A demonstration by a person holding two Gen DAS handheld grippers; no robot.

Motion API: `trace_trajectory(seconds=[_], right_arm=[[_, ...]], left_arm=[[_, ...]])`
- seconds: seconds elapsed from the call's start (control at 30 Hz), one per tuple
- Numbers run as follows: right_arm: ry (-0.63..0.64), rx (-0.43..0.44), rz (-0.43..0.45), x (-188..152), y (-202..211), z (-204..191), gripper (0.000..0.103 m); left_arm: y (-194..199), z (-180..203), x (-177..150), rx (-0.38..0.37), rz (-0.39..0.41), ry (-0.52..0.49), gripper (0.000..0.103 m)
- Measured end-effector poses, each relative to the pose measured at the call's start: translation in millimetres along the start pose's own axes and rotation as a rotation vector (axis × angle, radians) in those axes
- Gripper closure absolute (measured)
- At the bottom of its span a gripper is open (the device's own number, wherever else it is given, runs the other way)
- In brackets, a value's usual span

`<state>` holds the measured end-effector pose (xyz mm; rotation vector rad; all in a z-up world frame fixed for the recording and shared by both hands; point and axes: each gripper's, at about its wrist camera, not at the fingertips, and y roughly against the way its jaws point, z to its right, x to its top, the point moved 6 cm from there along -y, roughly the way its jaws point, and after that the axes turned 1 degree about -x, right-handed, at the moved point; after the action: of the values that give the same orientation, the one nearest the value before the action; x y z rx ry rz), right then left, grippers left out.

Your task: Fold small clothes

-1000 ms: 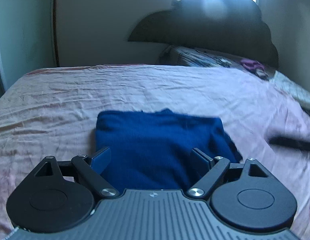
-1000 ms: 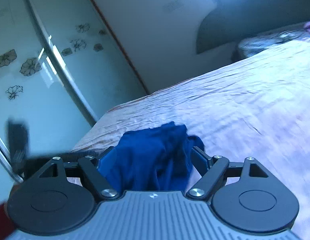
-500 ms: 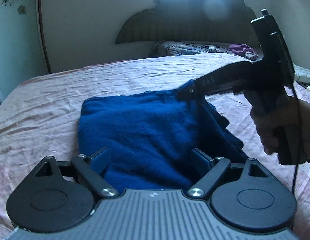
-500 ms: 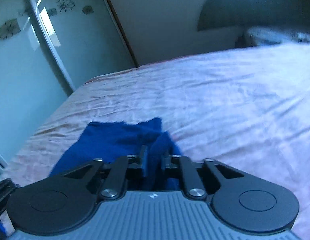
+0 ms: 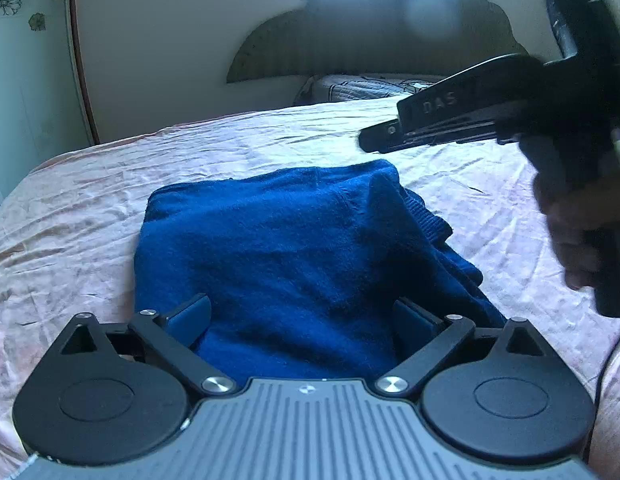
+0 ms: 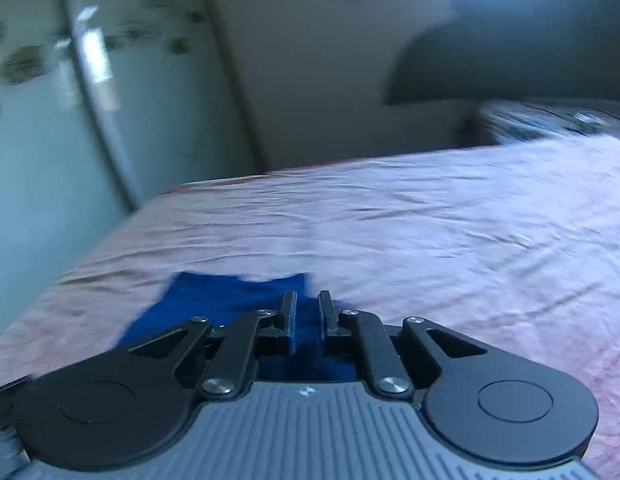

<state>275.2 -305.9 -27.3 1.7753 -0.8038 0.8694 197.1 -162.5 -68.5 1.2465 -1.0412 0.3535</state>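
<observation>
A dark blue knit garment (image 5: 290,232) lies folded on the pink bedsheet (image 5: 70,208). My left gripper (image 5: 302,312) hangs low over its near edge. Its jaws are wide and opening, with the cloth lying between the fingers and not pinched. A hand (image 5: 581,232) holds my right gripper (image 5: 367,142) above the garment's far right corner, with its tip clear of the cloth. In the blurred right wrist view, the right gripper (image 6: 308,308) shows a narrow, opening gap with nothing clamped. The garment (image 6: 214,300) lies below it.
A dark headboard (image 5: 389,32) and a patterned quilt (image 5: 357,88) are at the far end of the bed. A glass wardrobe door with flower prints (image 6: 50,120) stands along the left side. Wrinkled pink sheet (image 6: 429,240) stretches to the right of the garment.
The right gripper shut on the garment's far right corner, then let go and rose up and to the right. The left jaws spread a little wider.
</observation>
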Motion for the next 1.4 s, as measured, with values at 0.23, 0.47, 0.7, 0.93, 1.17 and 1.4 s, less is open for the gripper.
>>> trace_trajectory(seconds=[0.23,0.47,0.7,0.93,1.17,1.4], right_arm=[[0.234,-0.061,-0.163,-25,-19,-25,0.033],[0.139,-0.094,-0.112,-24,-7,-9,0.033],[0.177,-0.154,-0.156,-36,-16,-2,0.025],[0.074,-0.154,-0.104,-33,9,10,0.024],[-0.049,-0.079,-0.081,-51,51,6,0.012],[0.086,-0.162,-0.173,-93,52,-16,0.003]], left_arm=[[-3,4,-4,0.013,-0.007,-0.005,0.001],[-5,5,-6,0.025,-0.005,-0.019,0.001],[-4,7,-7,0.033,-0.006,-0.024,0.001],[19,-11,-5,0.003,0.019,0.009,0.001],[42,-60,-16,0.026,-0.005,0.156,0.001],[40,-56,-36,0.023,-0.058,0.138,0.003]])
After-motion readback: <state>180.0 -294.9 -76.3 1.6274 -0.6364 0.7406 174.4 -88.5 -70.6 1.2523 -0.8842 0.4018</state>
